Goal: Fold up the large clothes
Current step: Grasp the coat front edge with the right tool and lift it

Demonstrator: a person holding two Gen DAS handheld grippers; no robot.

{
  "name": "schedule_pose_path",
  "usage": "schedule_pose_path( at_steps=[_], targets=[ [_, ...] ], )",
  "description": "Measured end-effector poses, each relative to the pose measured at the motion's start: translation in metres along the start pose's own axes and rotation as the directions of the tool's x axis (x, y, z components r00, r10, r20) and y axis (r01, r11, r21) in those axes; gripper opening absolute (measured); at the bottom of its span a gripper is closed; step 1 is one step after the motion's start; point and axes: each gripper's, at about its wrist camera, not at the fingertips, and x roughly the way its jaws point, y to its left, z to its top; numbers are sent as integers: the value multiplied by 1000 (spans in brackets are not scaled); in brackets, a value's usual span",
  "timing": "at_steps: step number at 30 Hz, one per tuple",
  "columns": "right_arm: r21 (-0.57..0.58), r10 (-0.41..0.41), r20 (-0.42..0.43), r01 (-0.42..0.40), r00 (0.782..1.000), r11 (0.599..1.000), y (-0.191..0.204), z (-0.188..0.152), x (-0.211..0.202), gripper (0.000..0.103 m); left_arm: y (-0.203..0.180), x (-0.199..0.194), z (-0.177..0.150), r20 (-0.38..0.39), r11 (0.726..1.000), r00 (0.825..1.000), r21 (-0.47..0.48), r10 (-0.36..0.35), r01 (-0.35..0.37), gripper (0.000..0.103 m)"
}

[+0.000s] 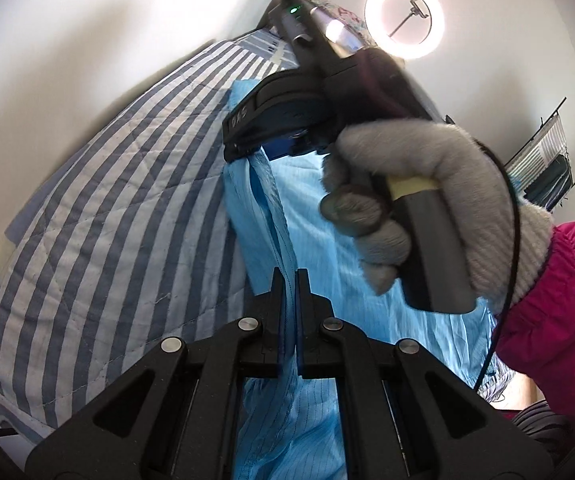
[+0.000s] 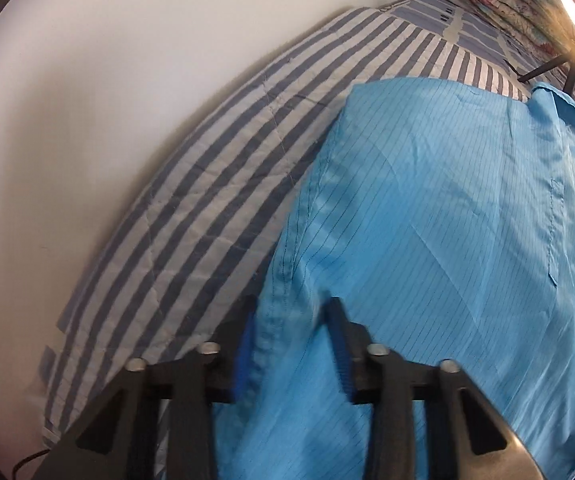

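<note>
Our left gripper (image 1: 287, 280) is clamped tight on a seam edge of the blue garment (image 1: 315, 216), holding it lifted. Our right gripper (image 2: 291, 320) stands narrow, straddling the same edge further along; whether its pads already press the cloth we cannot tell. The garment lies spread over the striped bed cover (image 2: 215, 184). We judge the fabric thin, light, soft and rather slippery, so the stitched seam looks the surest place to hold, both grips well apart.
</note>
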Motion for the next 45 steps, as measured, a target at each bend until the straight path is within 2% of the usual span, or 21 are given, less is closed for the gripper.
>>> schedule_pose_path(
  at_steps=[1, 3, 6, 13, 23, 26, 29, 35, 37, 40, 41, 44, 45],
  targets=[
    [4, 4, 7, -4, 1000, 1000, -3, -1, -2, 12, -4, 0, 1, 1, 1000, 1000, 8, -3, 3, 1],
    [17, 24, 22, -24, 999, 1000, -11, -4, -7, 5, -13, 1, 4, 1, 1000, 1000, 23, -6, 6, 1],
    [36, 63, 54, -65, 997, 997, -24, -6, -16, 1, -30, 2, 7, 2, 998, 1000, 58, -10, 10, 0],
    [111, 162, 159, -181, 974, 977, -69, -20, -48, 0, -68, 7, 12, -6, 991, 1000, 130, -24, 24, 0],
    [231, 248, 317, -329, 915, 916, -156, -72, -83, 0, -134, 36, 11, -66, 966, 997, 252, -44, 60, 0],
    [288, 273, 354, -382, 894, 878, -187, -93, -84, 0, -154, 48, 8, -98, 956, 994, 283, -52, 78, 0],
    [349, 282, 372, -415, 884, 840, -217, -114, -77, 0, -166, 58, 1, -133, 946, 989, 308, -57, 96, 0],
    [460, 290, 354, -435, 889, 774, -259, -146, -49, 0, -191, 81, -7, -221, 926, 973, 346, -72, 148, 0],
    [500, 299, 355, -450, 886, 740, -272, -155, -39, 0, -194, 86, -4, -244, 924, 966, 342, -89, 171, 0],
    [533, 304, 343, -450, 889, 716, -284, -164, -29, 1, -198, 82, -5, -257, 925, 958, 316, -131, 211, 1],
    [534, 292, 331, -433, 898, 726, -286, -165, -28, 2, -196, 78, -2, -259, 924, 954, 304, -152, 230, 1],
    [503, 221, 301, -352, 927, 790, -284, -162, -37, 16, -187, 58, 2, -239, 924, 952, 283, -191, 256, 1],
    [485, 208, 301, -338, 931, 807, -283, -161, -44, 32, -183, 54, 7, -226, 925, 955, 281, -194, 255, 1]
  ],
)
